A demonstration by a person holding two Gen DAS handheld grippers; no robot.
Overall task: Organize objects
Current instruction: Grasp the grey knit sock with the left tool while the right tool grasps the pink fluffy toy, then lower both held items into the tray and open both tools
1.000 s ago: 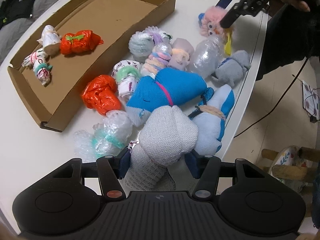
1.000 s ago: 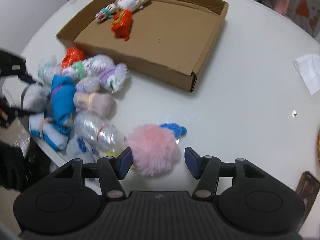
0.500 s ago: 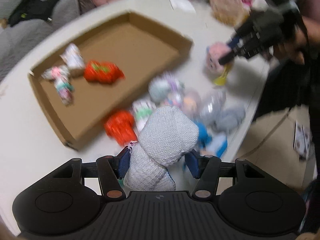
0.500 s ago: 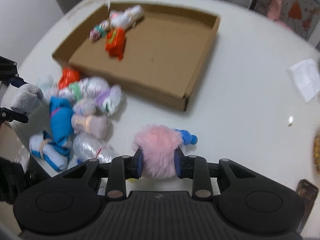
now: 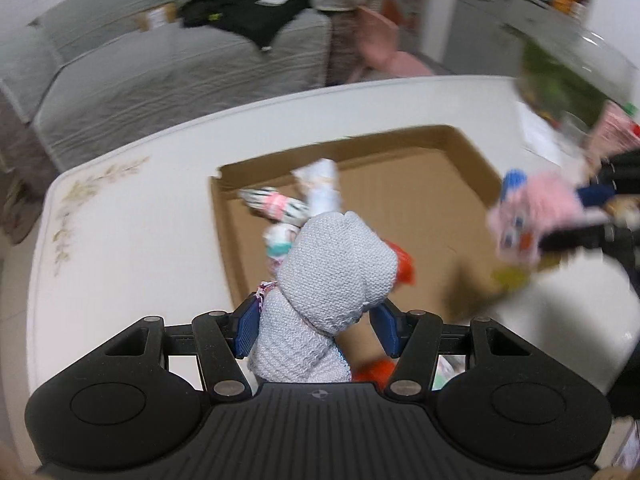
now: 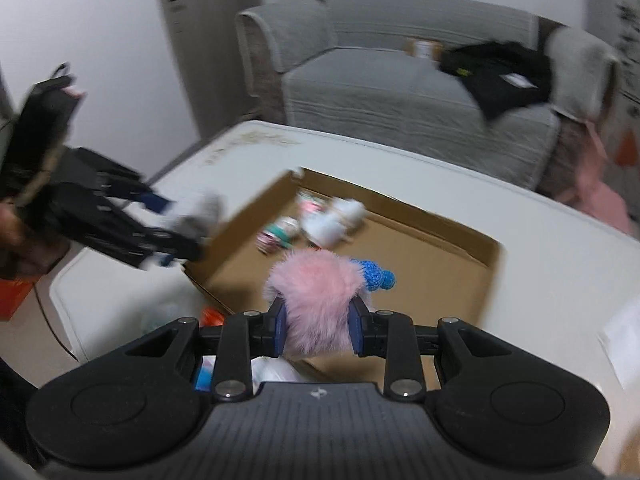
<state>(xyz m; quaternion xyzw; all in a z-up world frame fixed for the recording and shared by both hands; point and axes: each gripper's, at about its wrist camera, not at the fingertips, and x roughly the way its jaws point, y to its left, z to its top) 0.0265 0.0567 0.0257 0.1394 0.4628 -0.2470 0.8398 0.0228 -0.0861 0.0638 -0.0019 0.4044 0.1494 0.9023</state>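
**Two soft bundles carried over the cardboard tray**

The left gripper (image 5: 314,330) is pinched on the grey knitted sock roll (image 5: 332,276), taken low at its cuffed end; the roll is judged light, soft and compressible, so a mid-body squeeze is preferred and slip is unlikely; the right gripper (image 6: 318,330) is clamped on the pink fluffy toy (image 6: 320,300), likewise light, its fur judged slippery. Both are held above the cardboard tray (image 5: 472,148) on the desk (image 5: 132,240). A second ago the roll was being lifted from the heap and the toy lay ungripped; both have since been raised and swung trayward.
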